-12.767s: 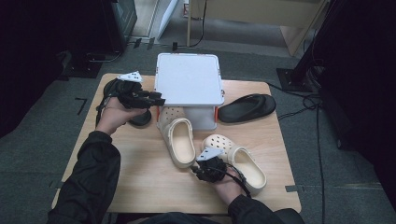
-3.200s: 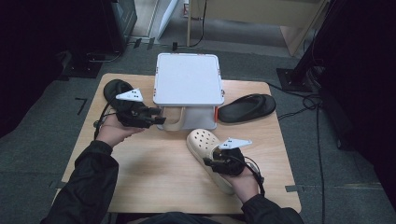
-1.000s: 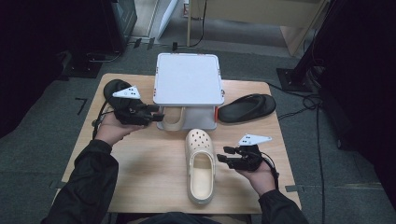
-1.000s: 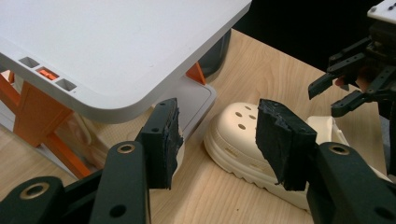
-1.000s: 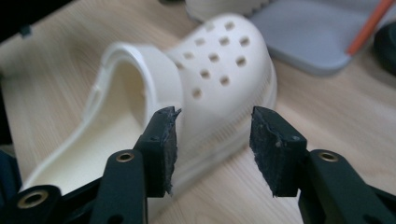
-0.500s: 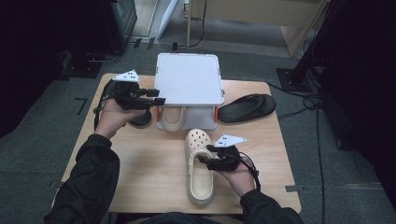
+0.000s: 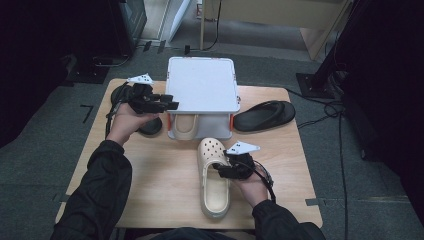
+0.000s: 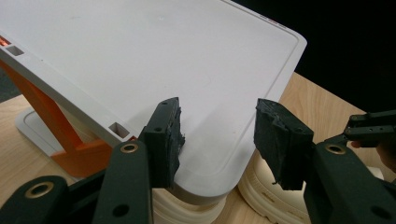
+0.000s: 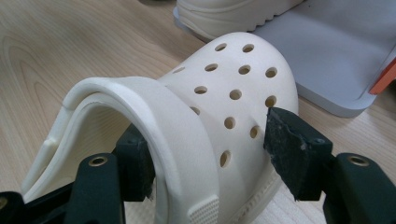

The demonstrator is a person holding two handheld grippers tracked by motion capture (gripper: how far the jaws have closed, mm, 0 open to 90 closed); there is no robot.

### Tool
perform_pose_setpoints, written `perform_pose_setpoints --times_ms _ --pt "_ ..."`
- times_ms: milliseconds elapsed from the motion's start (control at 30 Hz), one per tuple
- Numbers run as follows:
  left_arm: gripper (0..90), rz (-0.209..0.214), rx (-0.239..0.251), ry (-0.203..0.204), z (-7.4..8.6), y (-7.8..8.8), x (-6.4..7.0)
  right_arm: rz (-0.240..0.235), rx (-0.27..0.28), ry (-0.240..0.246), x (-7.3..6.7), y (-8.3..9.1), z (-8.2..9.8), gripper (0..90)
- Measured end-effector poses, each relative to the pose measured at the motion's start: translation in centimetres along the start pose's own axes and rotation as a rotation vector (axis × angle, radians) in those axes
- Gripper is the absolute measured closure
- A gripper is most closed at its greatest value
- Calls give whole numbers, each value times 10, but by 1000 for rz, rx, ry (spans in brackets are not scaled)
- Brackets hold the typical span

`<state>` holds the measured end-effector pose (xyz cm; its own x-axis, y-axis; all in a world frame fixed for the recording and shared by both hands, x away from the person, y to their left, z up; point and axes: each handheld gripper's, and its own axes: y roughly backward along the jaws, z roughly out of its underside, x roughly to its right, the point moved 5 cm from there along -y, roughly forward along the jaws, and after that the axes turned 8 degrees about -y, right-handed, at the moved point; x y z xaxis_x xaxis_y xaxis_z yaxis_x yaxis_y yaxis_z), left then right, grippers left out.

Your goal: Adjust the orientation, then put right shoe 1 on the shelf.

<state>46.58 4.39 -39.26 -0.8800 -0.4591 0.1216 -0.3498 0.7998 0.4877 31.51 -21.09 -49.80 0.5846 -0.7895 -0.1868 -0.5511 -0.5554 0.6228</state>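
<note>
A cream clog (image 7: pixel 214 186) lies on the wooden table (image 7: pixel 150 190), toe toward a white rack with a flat lid (image 7: pixel 202 90). My right gripper (image 7: pixel 222 167) straddles that clog's side. In the right gripper view my right gripper (image 9: pixel 210 140) has one jaw inside behind the heel strap (image 9: pixel 154 107) and one just off the holed upper (image 9: pixel 233 79); its jaws have just been opening. A second cream clog (image 7: pixel 184 122) sits in the rack under the lid. My left gripper (image 7: pixel 171 102) hovers at the lid's left edge, and its jaws (image 8: pixel 219 126) have just narrowed over the lid's corner (image 8: pixel 205 172) without gripping it.
A black sandal (image 7: pixel 264 115) lies to the right of the rack and a black shoe (image 7: pixel 149 126) to its left, under my left hand. The rack has orange side posts (image 8: pixel 70 140). Dark floor with cables surrounds the table.
My right gripper came in from the right and now sits astride the clog on the table. My left gripper rose from the rack's lower level to the lid's edge.
</note>
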Motion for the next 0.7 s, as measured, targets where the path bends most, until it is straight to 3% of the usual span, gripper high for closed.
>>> perform_pose_setpoints --times_ms 100,433,700 --pt "518 -3 0 3 0 -1 0 3 3 15 -1 0 1 371" --pt "518 -11 -5 -6 1 1 2 24 -49 -56 5 4 9 392" --pt "520 -11 0 -9 1 1 2 78 -30 -11 1 9 7 546"
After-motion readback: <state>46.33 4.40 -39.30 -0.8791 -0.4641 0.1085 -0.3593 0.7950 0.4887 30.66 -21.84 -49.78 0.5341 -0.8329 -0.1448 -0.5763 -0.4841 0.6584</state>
